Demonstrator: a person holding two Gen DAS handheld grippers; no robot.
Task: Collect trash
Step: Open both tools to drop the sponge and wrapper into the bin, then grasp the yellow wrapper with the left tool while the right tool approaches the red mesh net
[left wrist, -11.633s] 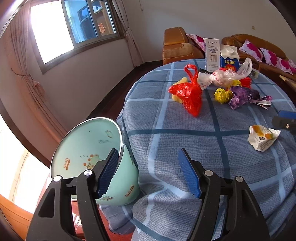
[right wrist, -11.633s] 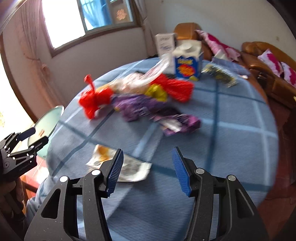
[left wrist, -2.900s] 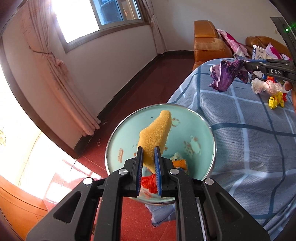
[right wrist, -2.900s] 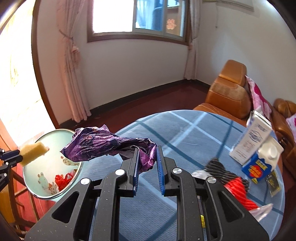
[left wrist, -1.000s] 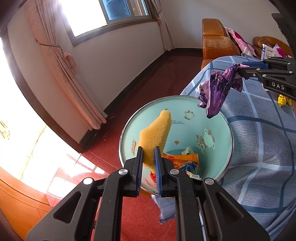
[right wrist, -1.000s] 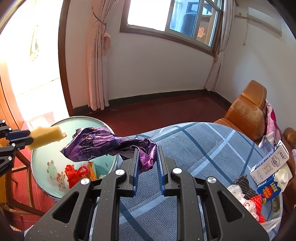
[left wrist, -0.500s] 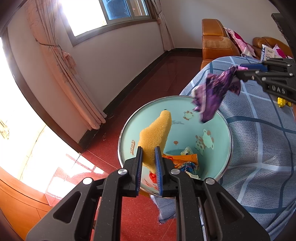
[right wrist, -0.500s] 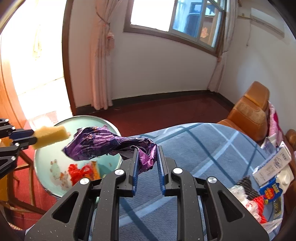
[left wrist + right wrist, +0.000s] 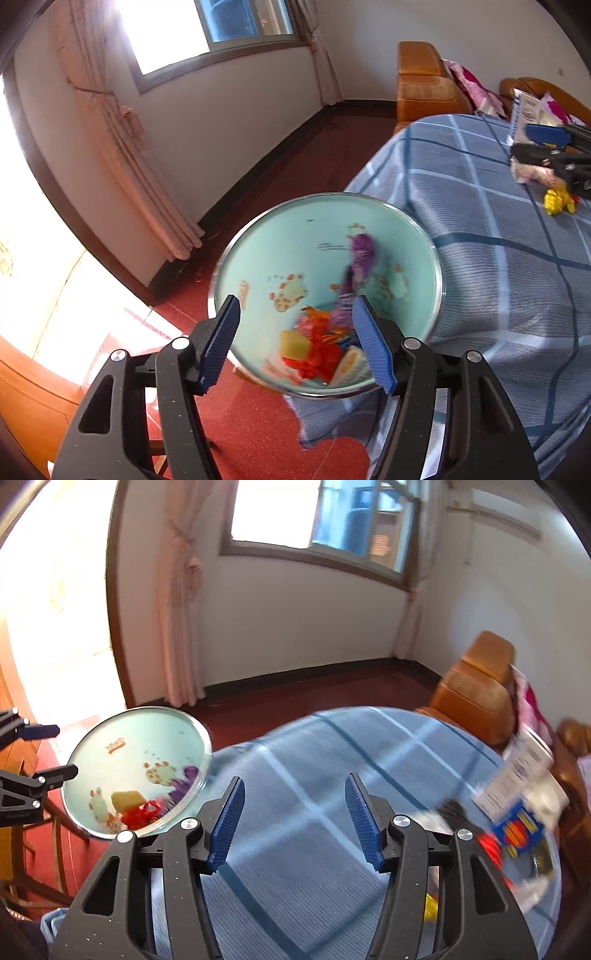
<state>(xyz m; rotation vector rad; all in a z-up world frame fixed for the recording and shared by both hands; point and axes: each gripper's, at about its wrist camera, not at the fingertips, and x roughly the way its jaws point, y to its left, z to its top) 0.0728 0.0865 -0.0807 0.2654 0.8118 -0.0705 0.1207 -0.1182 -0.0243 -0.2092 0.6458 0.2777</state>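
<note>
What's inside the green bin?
Inside the bin: a purple wrapper, a yellow sponge, a red bag and orange scraps. Whatever lies underneath them is hidden.

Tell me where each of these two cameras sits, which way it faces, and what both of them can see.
Left wrist: on the left gripper, jaws open and empty, looking down into the green bin beside the table.
Right wrist: on the right gripper, jaws open and empty, facing across the table toward the window.
Shared: bin, purple wrapper, yellow sponge, and each other's gripper.
</note>
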